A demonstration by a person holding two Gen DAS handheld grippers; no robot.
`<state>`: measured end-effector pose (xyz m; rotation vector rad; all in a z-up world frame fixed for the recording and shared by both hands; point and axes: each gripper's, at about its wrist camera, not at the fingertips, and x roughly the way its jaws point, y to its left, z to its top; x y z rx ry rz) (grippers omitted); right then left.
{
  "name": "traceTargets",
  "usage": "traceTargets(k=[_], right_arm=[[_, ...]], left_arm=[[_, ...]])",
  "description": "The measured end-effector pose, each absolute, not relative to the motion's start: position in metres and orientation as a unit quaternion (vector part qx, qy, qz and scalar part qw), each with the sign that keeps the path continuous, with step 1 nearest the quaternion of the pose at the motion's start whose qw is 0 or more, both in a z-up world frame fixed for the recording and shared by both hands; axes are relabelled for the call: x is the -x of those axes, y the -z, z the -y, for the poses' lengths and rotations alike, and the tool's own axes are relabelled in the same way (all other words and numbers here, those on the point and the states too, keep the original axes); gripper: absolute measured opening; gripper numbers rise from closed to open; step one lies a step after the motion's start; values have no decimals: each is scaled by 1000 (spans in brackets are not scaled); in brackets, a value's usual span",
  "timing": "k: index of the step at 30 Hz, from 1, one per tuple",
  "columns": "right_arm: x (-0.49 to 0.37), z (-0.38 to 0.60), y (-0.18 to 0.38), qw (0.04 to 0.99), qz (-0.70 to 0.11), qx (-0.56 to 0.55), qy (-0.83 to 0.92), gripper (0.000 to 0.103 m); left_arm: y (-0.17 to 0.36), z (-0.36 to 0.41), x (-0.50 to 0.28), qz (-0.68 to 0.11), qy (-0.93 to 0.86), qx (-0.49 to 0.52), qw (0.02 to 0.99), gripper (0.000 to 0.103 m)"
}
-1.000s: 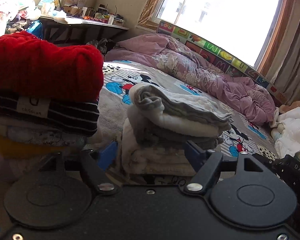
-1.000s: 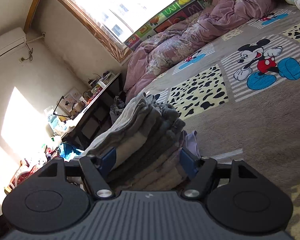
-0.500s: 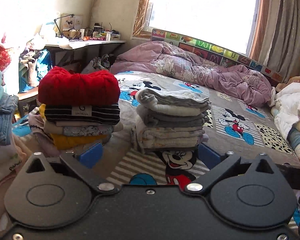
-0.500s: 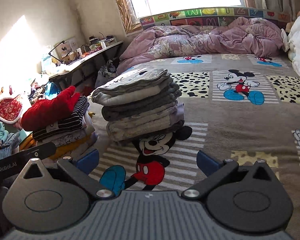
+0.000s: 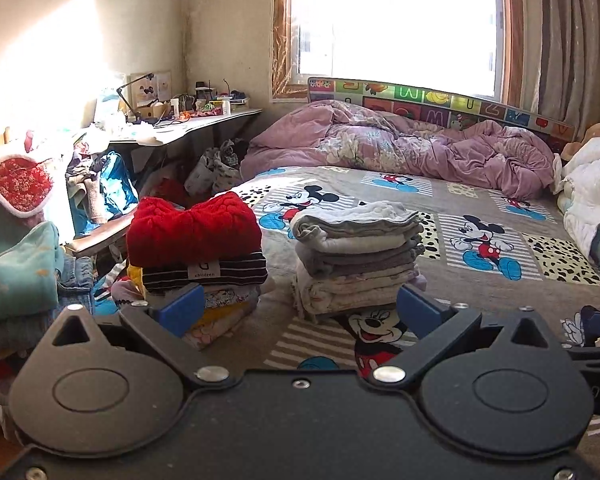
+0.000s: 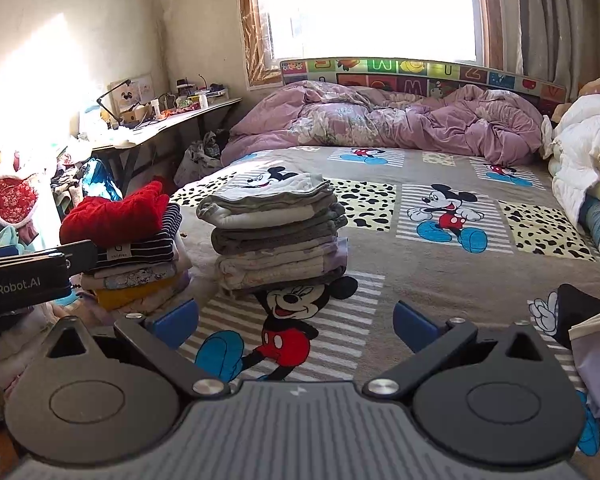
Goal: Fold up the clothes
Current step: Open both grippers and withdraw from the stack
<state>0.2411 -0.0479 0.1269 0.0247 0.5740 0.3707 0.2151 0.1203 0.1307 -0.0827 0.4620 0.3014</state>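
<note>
A stack of folded grey and cream clothes [image 5: 358, 256] stands on the Mickey Mouse bedspread [image 5: 440, 292]; it also shows in the right wrist view [image 6: 274, 236]. Left of it stands a second folded stack topped by a red knit sweater [image 5: 194, 232], over a striped garment; the right wrist view shows that sweater too [image 6: 114, 216]. My left gripper [image 5: 298, 310] is open and empty, well back from both stacks. My right gripper [image 6: 296, 324] is open and empty, also back from them. The left gripper's body shows at the left edge of the right wrist view [image 6: 24, 276].
A crumpled purple duvet [image 5: 400, 148] lies at the head of the bed under the window. White bedding [image 5: 592, 192] is piled at the right. A cluttered desk [image 5: 180, 120] and loose clothes [image 5: 16, 264] fill the left side. A pale cloth [image 6: 596, 360] lies at lower right.
Both grippers have pulled back and levelled out from right beside the grey stack. Their jaws have opened wider. The stacks have stayed in place.
</note>
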Motion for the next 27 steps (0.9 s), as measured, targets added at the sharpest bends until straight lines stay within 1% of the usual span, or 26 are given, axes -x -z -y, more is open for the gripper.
traceTargets(k=[14, 27], right_arm=[[-225, 49, -133, 945, -276, 1, -175, 103], [-216, 51, -134, 945, -278, 1, -174, 103]], left_arm=[[-134, -101, -203, -222, -151, 8, 963, 103], [-134, -94, -195, -223, -145, 5, 964, 103]])
